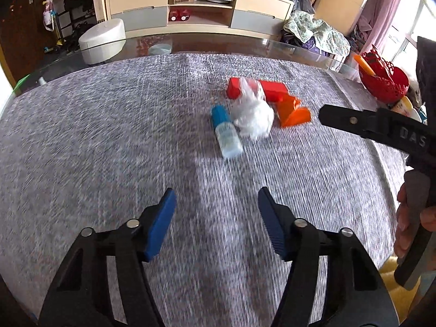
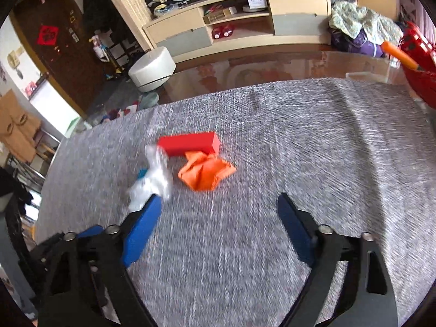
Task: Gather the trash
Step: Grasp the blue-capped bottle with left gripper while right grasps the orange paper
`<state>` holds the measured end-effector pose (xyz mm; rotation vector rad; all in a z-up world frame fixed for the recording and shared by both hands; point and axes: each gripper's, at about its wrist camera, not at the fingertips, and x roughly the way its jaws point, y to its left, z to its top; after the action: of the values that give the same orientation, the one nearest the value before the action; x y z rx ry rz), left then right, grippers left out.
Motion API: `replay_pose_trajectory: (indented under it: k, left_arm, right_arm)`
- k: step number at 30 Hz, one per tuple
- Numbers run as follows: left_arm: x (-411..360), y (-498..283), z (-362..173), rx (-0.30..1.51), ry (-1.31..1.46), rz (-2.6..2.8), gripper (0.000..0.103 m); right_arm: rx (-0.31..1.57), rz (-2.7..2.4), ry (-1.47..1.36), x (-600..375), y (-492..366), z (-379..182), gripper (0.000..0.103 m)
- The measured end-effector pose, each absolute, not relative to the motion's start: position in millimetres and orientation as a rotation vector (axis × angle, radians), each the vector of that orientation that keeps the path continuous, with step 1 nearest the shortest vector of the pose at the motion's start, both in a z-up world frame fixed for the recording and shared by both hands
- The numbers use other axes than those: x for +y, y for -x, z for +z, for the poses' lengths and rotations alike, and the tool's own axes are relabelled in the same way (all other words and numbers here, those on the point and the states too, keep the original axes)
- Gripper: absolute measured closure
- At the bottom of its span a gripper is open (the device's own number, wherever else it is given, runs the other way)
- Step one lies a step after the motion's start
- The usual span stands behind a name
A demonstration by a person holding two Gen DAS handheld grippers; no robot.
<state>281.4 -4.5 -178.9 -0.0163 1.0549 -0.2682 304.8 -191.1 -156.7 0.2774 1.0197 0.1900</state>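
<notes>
A small heap of trash lies on the grey woven cloth: a red box (image 1: 268, 90) (image 2: 190, 142), a crumpled orange wrapper (image 1: 293, 111) (image 2: 205, 173), a clear plastic bag (image 1: 253, 114) (image 2: 152, 182) and a small bottle with a blue cap (image 1: 226, 133), mostly hidden behind the bag in the right wrist view. My left gripper (image 1: 216, 199) is open and empty, well short of the heap. My right gripper (image 2: 218, 204) is open and empty, its left fingertip near the bag. The right gripper's body also shows at the right in the left wrist view (image 1: 381, 128).
A red lattice basket (image 1: 384, 81) (image 2: 419, 62) with an orange handle stands at the table's far right. The glass table edge (image 1: 190, 43) lies beyond the cloth. A white round stool (image 1: 102, 41) and a TV cabinet (image 1: 199, 8) stand behind.
</notes>
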Motion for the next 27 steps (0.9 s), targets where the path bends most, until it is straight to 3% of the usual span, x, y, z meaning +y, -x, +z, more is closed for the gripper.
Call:
replay_pose_trajectory:
  k: [6, 12, 18, 22, 27]
  left_arm:
    - [-12, -302, -187, 1.059, 0.016, -0.270, 0.054]
    - [-13, -318, -189, 1.045, 0.012, -0.267, 0.055]
    - [-16, -330, -189, 1.028, -0.028, -0.245, 0.070]
    - [-11, -331, -188, 1.027, -0.038, -0.233, 0.080]
    - [-10, -320, -189, 1.030, -0.061, -0.225, 0.082]
  right_arm:
    - [1.051, 0.202, -0.295, -179, -325, -171, 0.024]
    - [1.069, 0.190, -0.290, -175, -335, -183, 0.024]
    - [1.052, 0.189, -0.275, -178, -336, -183, 0.043]
    - [1.055, 0.197, -0.271, -184, -332, -184, 0.069]
    - [1.058, 0.217, -0.267, -184, -320, -183, 0.071]
